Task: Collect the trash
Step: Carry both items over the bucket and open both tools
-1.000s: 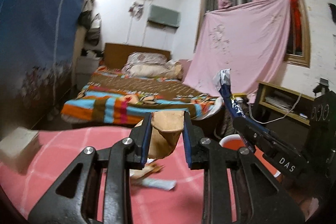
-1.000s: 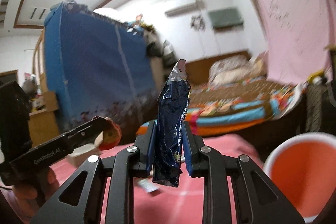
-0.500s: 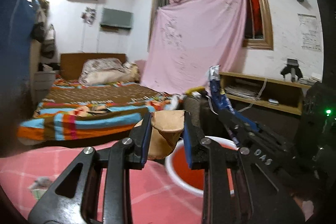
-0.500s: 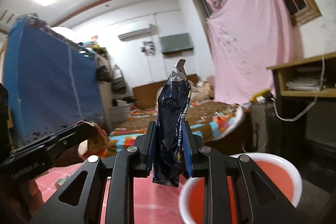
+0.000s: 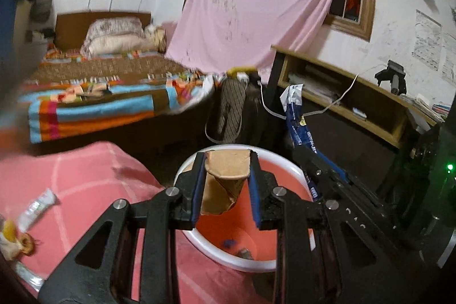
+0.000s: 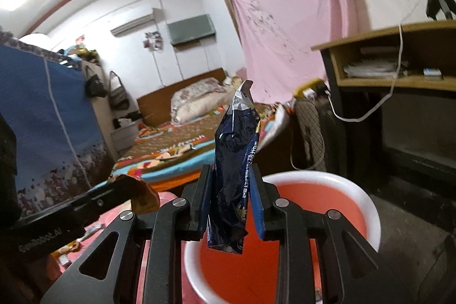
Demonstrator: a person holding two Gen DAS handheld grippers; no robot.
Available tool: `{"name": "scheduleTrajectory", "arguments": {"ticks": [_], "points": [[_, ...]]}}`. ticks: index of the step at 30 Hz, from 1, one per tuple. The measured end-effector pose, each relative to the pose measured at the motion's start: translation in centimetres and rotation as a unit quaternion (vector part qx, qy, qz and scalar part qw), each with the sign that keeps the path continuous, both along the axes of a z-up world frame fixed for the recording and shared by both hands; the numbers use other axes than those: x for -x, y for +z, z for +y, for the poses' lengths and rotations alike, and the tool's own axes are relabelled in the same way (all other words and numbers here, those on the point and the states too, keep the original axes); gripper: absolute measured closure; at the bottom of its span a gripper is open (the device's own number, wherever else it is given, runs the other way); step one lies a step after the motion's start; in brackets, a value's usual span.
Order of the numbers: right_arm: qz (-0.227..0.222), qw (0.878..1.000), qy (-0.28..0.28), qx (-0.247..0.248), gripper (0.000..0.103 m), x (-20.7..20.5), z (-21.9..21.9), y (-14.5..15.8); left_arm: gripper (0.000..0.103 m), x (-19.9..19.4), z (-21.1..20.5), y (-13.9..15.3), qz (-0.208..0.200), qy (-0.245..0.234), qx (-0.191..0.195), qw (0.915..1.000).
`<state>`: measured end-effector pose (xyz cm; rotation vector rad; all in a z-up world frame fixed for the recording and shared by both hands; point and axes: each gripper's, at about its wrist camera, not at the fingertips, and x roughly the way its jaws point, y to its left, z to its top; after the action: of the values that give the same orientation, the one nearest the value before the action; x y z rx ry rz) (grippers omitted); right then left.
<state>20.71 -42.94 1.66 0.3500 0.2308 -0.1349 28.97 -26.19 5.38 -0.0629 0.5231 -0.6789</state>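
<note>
My left gripper (image 5: pixel 226 187) is shut on a crumpled brown paper cup (image 5: pixel 225 175) and holds it over the red bin with a white rim (image 5: pixel 228 258). My right gripper (image 6: pixel 230 201) is shut on a dark blue snack wrapper (image 6: pixel 233 175), upright, above the near rim of the same bin (image 6: pixel 367 207). The right gripper and its wrapper (image 5: pixel 296 118) show at the right in the left wrist view. The left gripper with the cup (image 6: pixel 139 193) shows at the left in the right wrist view. A few scraps lie in the bin's bottom.
A pink checked tablecloth (image 5: pixel 85 190) lies left of the bin, with a white wrapper (image 5: pixel 35 208) and other litter (image 5: pixel 17 241) on it. A bed (image 5: pixel 108 93), a wooden desk (image 5: pixel 356 96) with a white cable and a pink sheet (image 5: pixel 256 4) stand behind.
Both grippers have swung right and tilted down from the table to over the bin. The bin now fills the lower part of both views. Each still holds its piece of trash.
</note>
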Motion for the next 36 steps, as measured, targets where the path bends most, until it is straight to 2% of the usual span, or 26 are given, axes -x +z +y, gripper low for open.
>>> {"name": "scheduleTrajectory", "arguments": {"ticks": [7,13,15,18,20,26,30,33,35,36], "points": [[0.041,0.999,-0.011,-0.022,0.077,-0.4,-1.3,-1.2,0.095,-2.0,-2.6,-1.8,0.07,-0.008,-0.015,0.9974],[0.059,0.997,-0.017,-0.037,0.069,-0.3,-1.9,-1.7,0.094,-2.7,-3.5,-2.7,0.106,-0.008,-0.016,0.9942],[0.064,0.997,-0.018,-0.04,0.069,-0.3,-2.0,-1.9,0.092,-2.9,-3.6,-2.8,0.113,-0.006,-0.018,0.9935],[0.068,0.997,-0.02,-0.044,0.069,-0.3,-2.1,-2.0,0.083,-2.9,-3.5,-2.9,0.118,-0.003,-0.016,0.9929],[0.068,0.996,-0.022,-0.045,0.068,-0.2,-2.2,-1.9,0.078,-2.8,-3.3,-2.9,0.117,0.002,-0.015,0.993],[0.059,0.997,-0.029,-0.047,0.063,0.1,-2.2,-1.7,0.073,-2.8,-2.2,-2.5,0.108,0.024,-0.008,0.9938],[0.028,0.998,-0.03,-0.037,0.058,0.8,-1.6,-0.8,0.068,-2.4,-0.5,-1.7,0.087,0.05,-0.001,0.9949],[-0.001,0.999,-0.027,-0.021,0.055,1.3,-0.5,0.2,0.059,-1.6,1.6,-0.8,0.059,0.078,0.009,0.9951],[-0.017,1.0,-0.024,-0.009,0.053,1.6,0.5,0.7,0.047,-0.9,3.1,-0.1,0.037,0.099,0.016,0.9942],[-0.026,0.999,-0.021,-0.005,0.052,1.7,1.0,1.0,0.044,-0.7,3.9,0.1,0.028,0.11,0.019,0.9934]]}}
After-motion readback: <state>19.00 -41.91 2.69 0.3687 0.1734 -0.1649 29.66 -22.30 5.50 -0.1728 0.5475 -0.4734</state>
